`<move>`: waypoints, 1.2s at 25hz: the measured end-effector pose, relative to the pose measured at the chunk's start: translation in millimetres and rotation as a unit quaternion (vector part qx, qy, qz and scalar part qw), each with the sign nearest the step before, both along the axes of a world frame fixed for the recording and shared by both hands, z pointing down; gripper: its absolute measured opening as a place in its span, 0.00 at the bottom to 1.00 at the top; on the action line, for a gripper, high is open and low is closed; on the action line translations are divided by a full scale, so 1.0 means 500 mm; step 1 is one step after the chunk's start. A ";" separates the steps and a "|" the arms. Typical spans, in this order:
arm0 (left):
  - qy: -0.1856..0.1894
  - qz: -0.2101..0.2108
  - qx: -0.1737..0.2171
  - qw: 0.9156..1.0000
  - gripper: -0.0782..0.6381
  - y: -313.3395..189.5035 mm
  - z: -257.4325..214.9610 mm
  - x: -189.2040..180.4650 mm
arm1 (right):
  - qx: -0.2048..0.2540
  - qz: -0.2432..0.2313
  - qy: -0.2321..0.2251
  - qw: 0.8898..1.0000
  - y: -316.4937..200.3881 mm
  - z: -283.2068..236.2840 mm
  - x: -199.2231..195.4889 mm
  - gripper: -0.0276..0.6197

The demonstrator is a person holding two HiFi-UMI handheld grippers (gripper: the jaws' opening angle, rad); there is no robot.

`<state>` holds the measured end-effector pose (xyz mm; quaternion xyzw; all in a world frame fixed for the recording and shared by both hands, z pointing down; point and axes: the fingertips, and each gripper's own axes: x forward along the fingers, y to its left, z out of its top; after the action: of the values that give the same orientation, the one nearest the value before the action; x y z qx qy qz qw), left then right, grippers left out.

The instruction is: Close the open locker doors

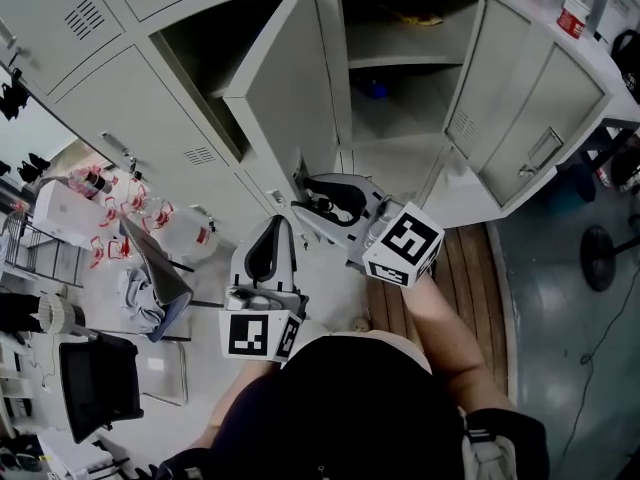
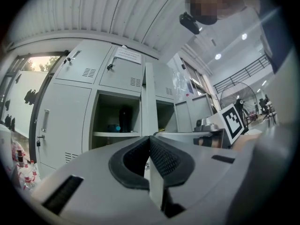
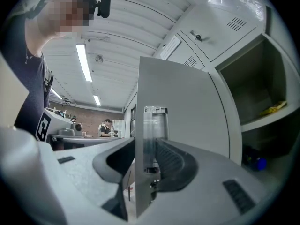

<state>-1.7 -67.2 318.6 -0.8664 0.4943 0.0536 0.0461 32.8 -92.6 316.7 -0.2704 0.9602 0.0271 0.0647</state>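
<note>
Grey steel lockers (image 1: 150, 128) fill the upper half of the head view, seen from steeply above. A strip of wooden planks (image 1: 470, 268) lies at their foot, with smooth grey floor (image 1: 570, 328) at lower right and red-labelled bottles (image 1: 110, 208) at centre left. A clear bottle (image 1: 577, 3) stands on the locker top, upper right. Two doors stand open. The centre door (image 1: 290, 78) swings out between a dark compartment (image 1: 210, 48) and a shelved one (image 1: 400, 58). The outer door (image 1: 530, 118) is at the right of the frame.

The right gripper (image 1: 305, 203) reaches up and left on a bare forearm (image 1: 440, 328). In its own view, the right gripper (image 3: 147, 149) has its jaws closed on the free edge of the centre door (image 3: 187, 107), beside a bright metal fitting (image 3: 154, 125).

The left gripper (image 1: 276, 220) is held lower, just beside the right one, pointing up-frame and clear of the door. In the left gripper view (image 2: 150, 139) its pads meet at the tips with nothing between them. The centre door (image 2: 150, 102) appears edge-on beyond.
</note>
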 end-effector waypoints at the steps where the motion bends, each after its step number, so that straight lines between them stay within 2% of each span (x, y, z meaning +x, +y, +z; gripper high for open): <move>1: 0.000 -0.002 -0.001 1.000 0.11 -0.002 0.001 -0.007 | 0.000 0.000 0.000 1.000 -0.002 -0.001 -0.007 0.25; 3: 0.000 -0.005 -0.002 1.000 0.11 -0.006 0.004 -0.022 | 0.001 0.001 -0.001 1.000 -0.005 -0.002 -0.022 0.22; 9: 0.009 -0.010 -0.005 1.000 0.11 -0.037 0.011 -0.069 | 0.003 0.018 -0.001 1.000 -0.028 -0.001 -0.070 0.21; 19: -0.006 -0.016 0.001 1.000 0.11 -0.124 0.012 -0.169 | 0.010 0.076 -0.004 0.997 -0.094 -0.002 -0.155 0.21; 26: -0.010 0.004 0.014 1.000 0.11 -0.174 0.028 -0.224 | 0.015 0.106 0.002 0.994 -0.157 -0.005 -0.212 0.21; 30: 0.003 0.017 0.016 1.000 0.11 -0.205 0.027 -0.241 | 0.017 0.124 0.006 0.992 -0.182 -0.006 -0.228 0.20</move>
<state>-122.3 -169.6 332.0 -0.8737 0.4787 0.0651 0.0576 -81.1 -183.7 313.8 -0.3864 0.9189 0.0528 0.0597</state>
